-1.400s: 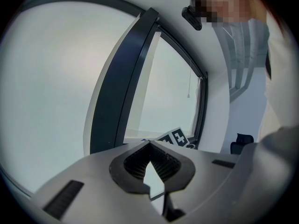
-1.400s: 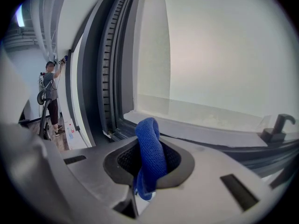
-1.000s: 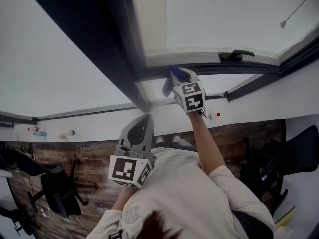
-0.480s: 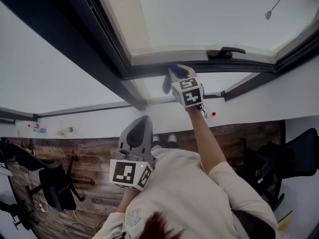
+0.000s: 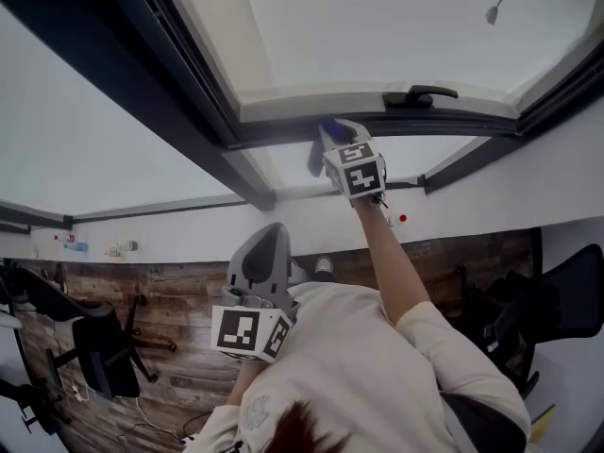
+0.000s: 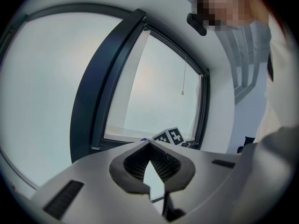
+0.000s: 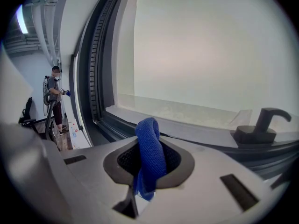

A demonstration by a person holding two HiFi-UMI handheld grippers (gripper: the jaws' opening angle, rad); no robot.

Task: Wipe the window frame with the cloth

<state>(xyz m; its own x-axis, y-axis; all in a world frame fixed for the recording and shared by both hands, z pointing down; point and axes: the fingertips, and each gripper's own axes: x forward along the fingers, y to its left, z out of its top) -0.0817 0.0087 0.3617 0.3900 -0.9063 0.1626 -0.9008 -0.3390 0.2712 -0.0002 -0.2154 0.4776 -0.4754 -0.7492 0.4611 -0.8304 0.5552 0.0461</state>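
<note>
My right gripper (image 7: 149, 167) is smooth, matt grey plastic, and its black ribbed pads (image 7: 126, 160) pinch a blue cloth (image 7: 148, 139) with a nubby, fuzzy weave. The window frame (image 7: 95, 78) looks dark, smooth and matt, and its handle (image 7: 260, 125) is matt black. The floor (image 5: 170, 300) is brown wood planking.

- Daylight through the window glass (image 5: 377, 26) is the main source; the glass blows out to flat pale grey.
- Backlit window frame (image 5: 189, 111) reads near black.
- Head view is dim and low contrast; floor (image 5: 179, 300) underexposed.
- Gripper views: strong fisheye, black vignetted corners; cloth (image 7: 150, 153) sharp.
</note>
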